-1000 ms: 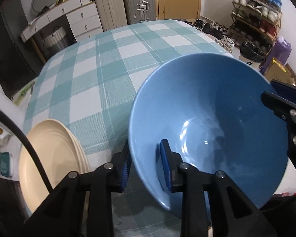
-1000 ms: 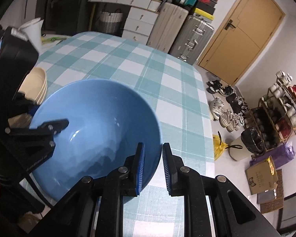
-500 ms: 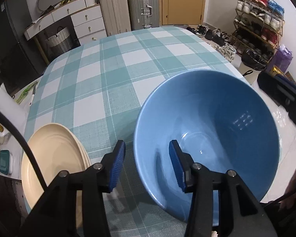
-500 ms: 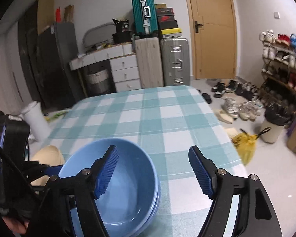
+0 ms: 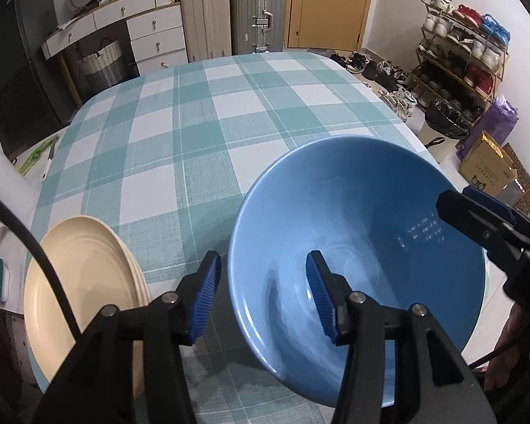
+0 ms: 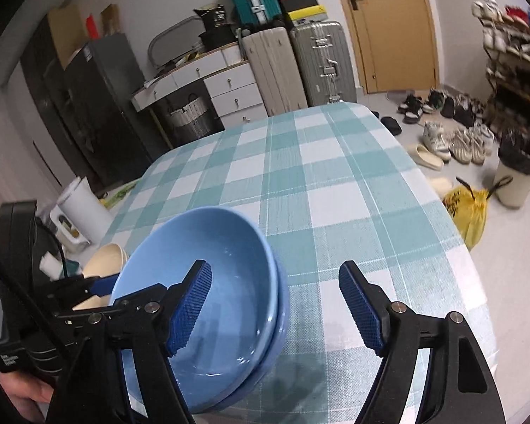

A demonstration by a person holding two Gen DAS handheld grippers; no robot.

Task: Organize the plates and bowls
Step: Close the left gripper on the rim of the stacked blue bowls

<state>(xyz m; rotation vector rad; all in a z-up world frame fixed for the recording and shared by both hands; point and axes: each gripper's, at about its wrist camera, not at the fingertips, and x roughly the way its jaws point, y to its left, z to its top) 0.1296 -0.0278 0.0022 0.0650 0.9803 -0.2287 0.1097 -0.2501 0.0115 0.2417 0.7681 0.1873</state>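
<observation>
L to R on the checked table [image 5: 194,113]: cream plates [image 5: 84,282] stacked at the near-left edge, then the blue bowls [image 6: 208,304], one nested in the other, sitting flat on the cloth just beside the plates w/o touching them. L gripper [image 5: 261,296] has its jaws apart and straddling the top bowl's near rim, pads clear of it on both sides, nothing held. R gripper [image 6: 275,311] has its jaws spread wide, one finger over the bowl's interior and the other over bare cloth, no contact w/ the rim, nothing held.
</observation>
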